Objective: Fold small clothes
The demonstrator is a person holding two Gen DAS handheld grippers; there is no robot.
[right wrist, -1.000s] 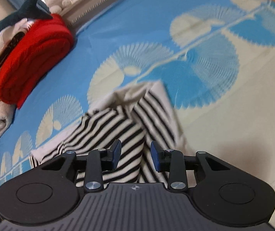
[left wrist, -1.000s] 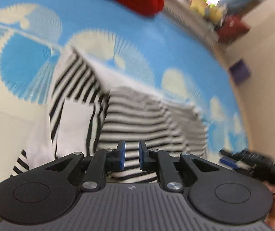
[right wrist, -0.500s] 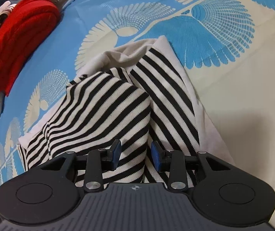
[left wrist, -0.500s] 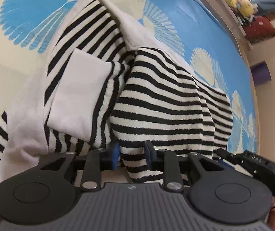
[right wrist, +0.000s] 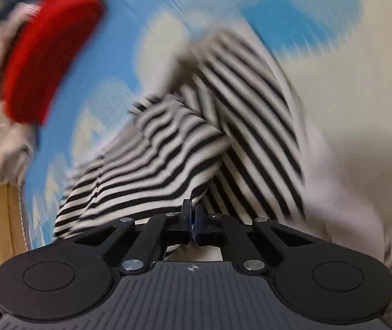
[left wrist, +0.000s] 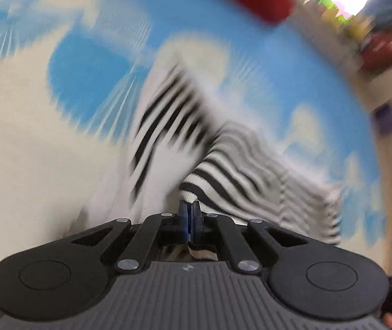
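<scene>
Closing on cloth is what sets this moment apart: a second ago both claws stood parted over the black-and-white striped knit garment (left wrist: 239, 170), and within the last half second each has snapped together on an edge of it. In the left wrist view the left claw (left wrist: 189, 220) shows its blue pads pressed flat to one another with a fold of striped hem pinched between them and a scrap of the same cloth poking out behind the pads. In the right wrist view the right claw (right wrist: 193, 220) is likewise narrowed to nothing, with a striped corner caught at its tip. The garment still lies crumpled on the blue and cream fan-patterned bed cover (right wrist: 119, 41), one striped panel lapped over another and a plain white inner side turned up at the left of the left view; only the two pinched edges are at the claws. Both views are heavily smeared, where half a second ago they were sharp, so the hands have probably begun to move with the cloth, though I cannot tell in which direction. A folded red knit piece (right wrist: 47, 63) sits well apart at the far side of the cover. For the task this reads as the grasp being done and the fold itself not yet made: the next step would be carrying the two held edges together across the garment.
</scene>
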